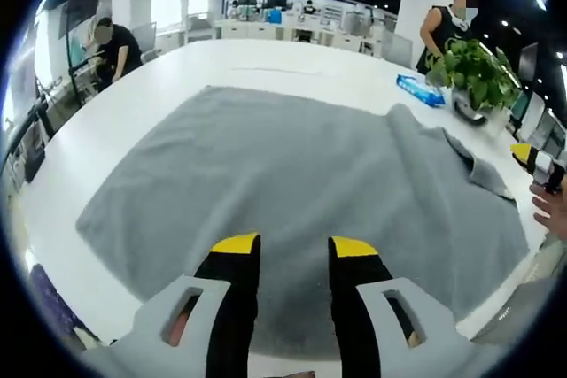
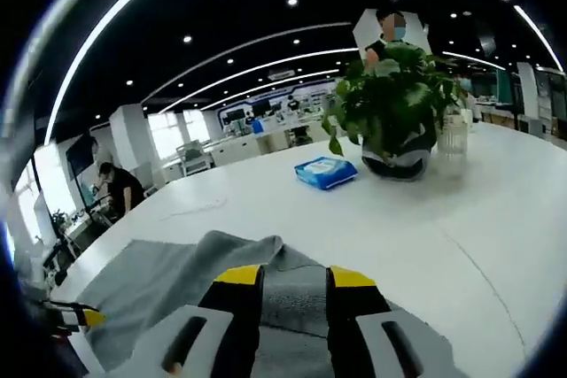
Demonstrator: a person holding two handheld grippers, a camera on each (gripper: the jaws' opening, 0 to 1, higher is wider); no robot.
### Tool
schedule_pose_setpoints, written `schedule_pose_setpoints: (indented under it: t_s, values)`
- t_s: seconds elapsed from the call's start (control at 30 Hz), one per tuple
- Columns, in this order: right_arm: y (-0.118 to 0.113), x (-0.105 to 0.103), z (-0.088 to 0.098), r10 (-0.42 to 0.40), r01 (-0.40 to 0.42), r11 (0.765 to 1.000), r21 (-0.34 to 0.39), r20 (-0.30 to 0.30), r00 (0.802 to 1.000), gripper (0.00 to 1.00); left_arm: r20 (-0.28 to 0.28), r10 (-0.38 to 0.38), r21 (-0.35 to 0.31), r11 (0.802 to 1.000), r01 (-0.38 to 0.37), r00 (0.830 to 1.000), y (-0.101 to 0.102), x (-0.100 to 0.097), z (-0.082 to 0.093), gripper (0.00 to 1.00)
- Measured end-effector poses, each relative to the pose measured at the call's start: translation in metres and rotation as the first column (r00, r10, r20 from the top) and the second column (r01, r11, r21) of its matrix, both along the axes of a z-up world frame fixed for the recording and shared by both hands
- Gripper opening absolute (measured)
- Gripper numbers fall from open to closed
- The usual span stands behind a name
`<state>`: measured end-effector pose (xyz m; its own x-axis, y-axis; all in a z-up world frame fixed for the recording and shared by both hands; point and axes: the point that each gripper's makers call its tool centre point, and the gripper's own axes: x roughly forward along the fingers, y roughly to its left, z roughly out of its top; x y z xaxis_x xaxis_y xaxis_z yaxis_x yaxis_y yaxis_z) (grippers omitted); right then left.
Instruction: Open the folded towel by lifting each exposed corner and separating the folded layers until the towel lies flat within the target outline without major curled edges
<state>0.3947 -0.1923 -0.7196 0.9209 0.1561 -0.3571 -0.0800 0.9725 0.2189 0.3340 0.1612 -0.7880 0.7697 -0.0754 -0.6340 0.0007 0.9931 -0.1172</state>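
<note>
My left gripper (image 1: 292,245), jaws parted and holding nothing, hovers over the towel (image 1: 266,183), mostly spread mid-frame; 1 flap at right remains folded. My right gripper (image 2: 292,276), apparently parted, straddles that fold.

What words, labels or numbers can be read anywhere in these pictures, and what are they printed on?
None can be read.
Blue packet on the white table: it has a pale patch on top, but any print is too blurred to read.
Grey towel, potted plant and both grippers, left and right: no writing visible.
</note>
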Motion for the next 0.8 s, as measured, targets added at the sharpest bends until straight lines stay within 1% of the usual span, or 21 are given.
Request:
schedule_pose_setpoints:
  t_s: [0.03,0.07,0.1,0.13,0.17,0.2,0.23,0.27,0.3,0.33,0.37,0.43,0.47,0.53,0.57,0.63,0.67,0.73,0.8]
  values:
    - [0.006,0.002,0.001,0.026,-0.026,0.999,-0.032,0.014,1.000,0.28,0.014,-0.033,0.009,0.999,0.033,0.999,-0.006,0.002,0.002,0.30]
    - [0.010,0.002,0.000,0.039,-0.038,0.997,-0.062,0.012,0.999,0.29,0.020,-0.047,0.013,0.999,0.047,0.999,-0.009,0.003,0.003,0.31]
    - [0.012,0.002,-0.002,0.054,-0.053,0.993,-0.108,0.007,0.999,0.29,0.029,-0.073,0.028,0.997,0.073,0.997,-0.013,0.004,0.005,0.31]
    - [0.017,0.003,-0.006,0.085,-0.085,0.985,-0.150,-0.003,0.996,0.29,0.035,-0.092,0.041,0.995,0.091,0.995,-0.016,0.005,0.006,0.32]
    - [0.020,0.003,-0.007,0.093,-0.093,0.984,-0.153,-0.006,0.996,0.29,0.043,-0.120,0.051,0.992,0.118,0.992,-0.021,0.006,0.008,0.33]
    - [0.029,0.003,-0.008,0.122,-0.122,0.981,-0.152,-0.006,0.992,0.29,0.050,-0.136,0.051,0.990,0.133,0.989,-0.025,0.007,0.009,0.34]
    - [0.031,0.003,-0.008,0.130,-0.130,0.980,-0.154,-0.007,0.991,0.29,0.060,-0.166,0.045,0.985,0.164,0.984,-0.032,0.008,0.010,0.38]
    - [0.036,0.003,-0.011,0.151,-0.151,0.973,-0.174,-0.015,0.988,0.29,0.068,-0.187,0.043,0.982,0.185,0.980,-0.038,0.009,0.010,0.42]
    - [0.038,0.003,-0.015,0.167,-0.170,0.963,-0.207,-0.031,0.985,0.29,0.072,-0.212,0.042,0.977,0.209,0.975,-0.044,0.009,0.010,0.45]
    - [0.041,0.003,-0.023,0.187,-0.196,0.952,-0.236,-0.063,0.980,0.29,0.070,-0.247,0.042,0.969,0.245,0.966,-0.052,0.009,0.010,0.48]
    - [0.044,0.003,-0.027,0.197,-0.210,0.948,-0.239,-0.076,0.977,0.28,0.067,-0.266,0.045,0.964,0.264,0.962,-0.056,0.008,0.009,0.49]
    - [0.051,0.005,-0.032,0.208,-0.223,0.949,-0.223,-0.089,0.974,0.28,0.069,-0.290,0.066,0.956,0.286,0.954,-0.060,0.008,0.009,0.54]
    - [0.052,0.006,-0.035,0.215,-0.232,0.947,-0.221,-0.098,0.972,0.27,0.072,-0.304,0.089,0.951,0.297,0.950,-0.061,0.008,0.010,0.56]
    - [0.054,0.008,-0.041,0.228,-0.251,0.939,-0.234,-0.121,0.966,0.27,0.077,-0.317,0.101,0.946,0.309,0.945,-0.064,0.009,0.010,0.62]
    - [0.053,0.010,-0.046,0.230,-0.258,0.932,-0.253,-0.134,0.964,0.27,0.077,-0.327,0.104,0.942,0.319,0.942,-0.065,0.008,0.009,0.62]
    - [0.053,0.012,-0.055,0.241,-0.281,0.922,-0.266,-0.173,0.955,0.26,0.066,-0.345,0.099,0.936,0.338,0.936,-0.069,0.007,0.007,0.62]
    - [0.053,0.013,-0.058,0.245,-0.288,0.919,-0.271,-0.181,0.953,0.25,0.053,-0.356,0.090,0.932,0.350,0.933,-0.071,0.005,0.003,0.62]
    - [0.050,0.015,-0.066,0.251,-0.311,0.895,-0.319,-0.213,0.944,0.23,0.021,-0.370,0.081,0.927,0.367,0.929,-0.074,0.002,-0.003,0.62]
    - [0.047,0.017,-0.073,0.248,-0.323,0.876,-0.357,-0.242,0.938,0.18,-0.018,-0.378,0.058,0.924,0.378,0.926,-0.075,-0.003,-0.010,0.60]
